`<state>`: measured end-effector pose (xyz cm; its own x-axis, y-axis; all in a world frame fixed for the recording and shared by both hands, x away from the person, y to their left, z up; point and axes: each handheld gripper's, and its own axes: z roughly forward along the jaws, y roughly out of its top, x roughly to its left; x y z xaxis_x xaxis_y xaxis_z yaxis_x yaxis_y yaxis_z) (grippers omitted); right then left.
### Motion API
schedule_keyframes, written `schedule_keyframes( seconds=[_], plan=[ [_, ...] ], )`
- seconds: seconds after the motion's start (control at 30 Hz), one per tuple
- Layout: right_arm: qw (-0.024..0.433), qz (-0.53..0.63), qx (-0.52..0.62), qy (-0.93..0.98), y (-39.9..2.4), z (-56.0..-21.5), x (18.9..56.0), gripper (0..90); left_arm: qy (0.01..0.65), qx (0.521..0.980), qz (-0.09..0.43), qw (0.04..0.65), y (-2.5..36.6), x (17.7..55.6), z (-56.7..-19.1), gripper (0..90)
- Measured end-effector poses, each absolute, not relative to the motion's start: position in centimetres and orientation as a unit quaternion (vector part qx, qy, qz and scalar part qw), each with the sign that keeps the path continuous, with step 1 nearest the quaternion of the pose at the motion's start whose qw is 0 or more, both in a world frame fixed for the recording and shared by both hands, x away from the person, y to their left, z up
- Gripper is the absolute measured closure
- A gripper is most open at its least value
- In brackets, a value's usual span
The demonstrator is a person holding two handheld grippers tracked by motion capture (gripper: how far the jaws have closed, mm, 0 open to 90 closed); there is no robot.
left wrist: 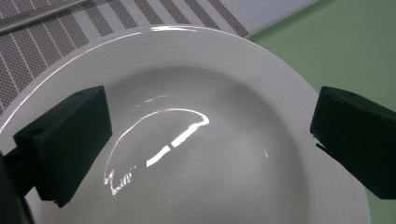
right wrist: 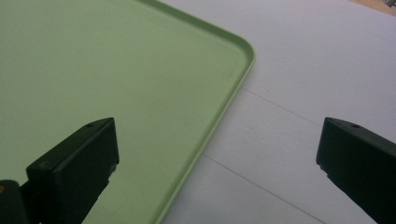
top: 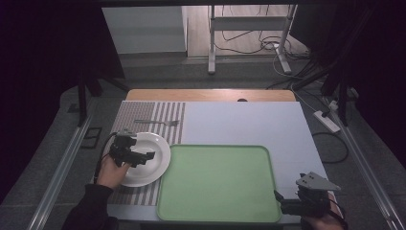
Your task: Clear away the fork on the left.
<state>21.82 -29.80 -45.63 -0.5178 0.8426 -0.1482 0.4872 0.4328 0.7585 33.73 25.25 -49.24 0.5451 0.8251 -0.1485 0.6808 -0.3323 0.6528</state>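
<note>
A white plate lies on the striped placemat at the left, its right rim next to the green tray. My left gripper hovers open just above the plate; in the left gripper view its jaws stand wide apart over the plate's shiny bowl with nothing between them. A metal fork lies on the placemat beyond the plate. My right gripper is open at the tray's near right corner; the right gripper view has the tray rim running between its spread jaws.
The tray is bare. A pale blue-white mat covers the table right of the placemat, with a wooden table edge at the back. Beyond the table are a metal stand and cables on the floor.
</note>
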Motion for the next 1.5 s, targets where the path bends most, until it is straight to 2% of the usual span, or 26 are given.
schedule_keyframes(
  seconds=[1.5],
  plan=[
    [0.261, 0.334, 0.411, 0.807, -29.7, -45.7, 21.9, 0.0, 0.496, 0.801, 0.097, 0.322, 25.4, 42.0, -50.2, 0.0]
  ],
)
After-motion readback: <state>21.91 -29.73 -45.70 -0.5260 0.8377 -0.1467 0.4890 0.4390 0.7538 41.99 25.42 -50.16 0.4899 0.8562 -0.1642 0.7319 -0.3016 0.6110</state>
